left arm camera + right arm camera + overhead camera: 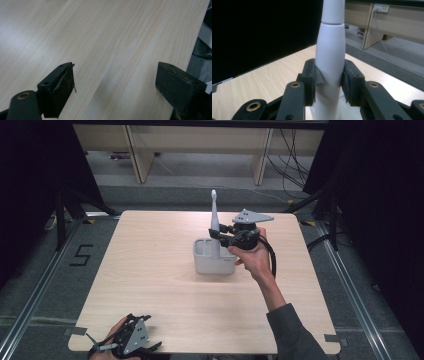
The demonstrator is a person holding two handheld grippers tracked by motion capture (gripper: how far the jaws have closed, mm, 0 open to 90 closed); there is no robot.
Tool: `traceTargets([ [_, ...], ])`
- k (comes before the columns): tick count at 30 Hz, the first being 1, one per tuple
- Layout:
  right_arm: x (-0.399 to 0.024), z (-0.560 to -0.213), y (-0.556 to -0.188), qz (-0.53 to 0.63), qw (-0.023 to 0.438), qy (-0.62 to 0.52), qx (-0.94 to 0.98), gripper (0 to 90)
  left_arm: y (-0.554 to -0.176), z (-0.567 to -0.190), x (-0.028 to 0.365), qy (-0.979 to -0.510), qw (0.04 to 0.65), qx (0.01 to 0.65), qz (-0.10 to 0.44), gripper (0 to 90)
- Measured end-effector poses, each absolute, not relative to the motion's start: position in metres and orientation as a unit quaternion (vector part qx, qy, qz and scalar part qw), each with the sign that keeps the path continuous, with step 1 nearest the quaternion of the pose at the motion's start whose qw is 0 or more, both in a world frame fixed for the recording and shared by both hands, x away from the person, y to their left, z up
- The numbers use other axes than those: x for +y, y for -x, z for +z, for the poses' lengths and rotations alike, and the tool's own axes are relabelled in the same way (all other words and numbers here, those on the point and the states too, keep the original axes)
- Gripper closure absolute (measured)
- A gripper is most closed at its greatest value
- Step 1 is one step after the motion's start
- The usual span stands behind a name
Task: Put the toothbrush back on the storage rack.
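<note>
We have our right tool [216, 235] clenched on the tall white plastic electric toothbrush [214, 218]; in the right gripper view the 2 black pads press on either side of its smooth, thick handle [330, 62]. The toothbrush stands upright, its lower end down in or just above the right-hand compartment of the pale grey plastic holder [215, 263], which sits a little beyond the middle of the light wooden counter [150, 285]. From above we cannot tell whether the toothbrush's foot rests on the holder's floor or hangs clear of it.

Our left tool [131, 338] waits at the near left edge of the counter, well apart from the holder. Its jaws stand wide and released in the left gripper view, with nothing but bare wood grain [112, 50] between them.

As we judge it, the grip is made and the toothbrush is lined up with the holder, so the work is about midway. What remains is either lifting it fully out or seating it and letting go; the pictures do not settle which. The holder's other compartment looks empty.
</note>
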State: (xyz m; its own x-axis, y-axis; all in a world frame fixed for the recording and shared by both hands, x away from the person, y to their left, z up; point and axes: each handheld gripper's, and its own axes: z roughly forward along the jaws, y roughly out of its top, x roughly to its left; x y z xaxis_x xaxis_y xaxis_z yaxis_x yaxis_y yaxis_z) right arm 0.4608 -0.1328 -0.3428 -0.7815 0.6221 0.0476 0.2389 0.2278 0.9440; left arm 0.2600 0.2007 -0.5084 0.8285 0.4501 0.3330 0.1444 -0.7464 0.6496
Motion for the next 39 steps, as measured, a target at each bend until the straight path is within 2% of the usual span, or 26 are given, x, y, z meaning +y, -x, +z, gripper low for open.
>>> traceTargets([
  [23,-0.122,-0.381,-0.504,0.520,0.197,-0.319,0.768,66.9,-0.260,-0.508,0.200,-0.904,0.318,0.162,0.237,15.0],
  [35,-0.116,-0.401,-0.509,0.495,0.189,-0.325,0.783,66.9,-0.259,-0.508,0.200,-0.902,0.315,0.163,0.244,15.0],
  [39,-0.114,-0.407,-0.507,0.481,0.170,-0.337,0.791,66.9,-0.260,-0.508,0.200,-0.902,0.316,0.163,0.243,15.0],
])
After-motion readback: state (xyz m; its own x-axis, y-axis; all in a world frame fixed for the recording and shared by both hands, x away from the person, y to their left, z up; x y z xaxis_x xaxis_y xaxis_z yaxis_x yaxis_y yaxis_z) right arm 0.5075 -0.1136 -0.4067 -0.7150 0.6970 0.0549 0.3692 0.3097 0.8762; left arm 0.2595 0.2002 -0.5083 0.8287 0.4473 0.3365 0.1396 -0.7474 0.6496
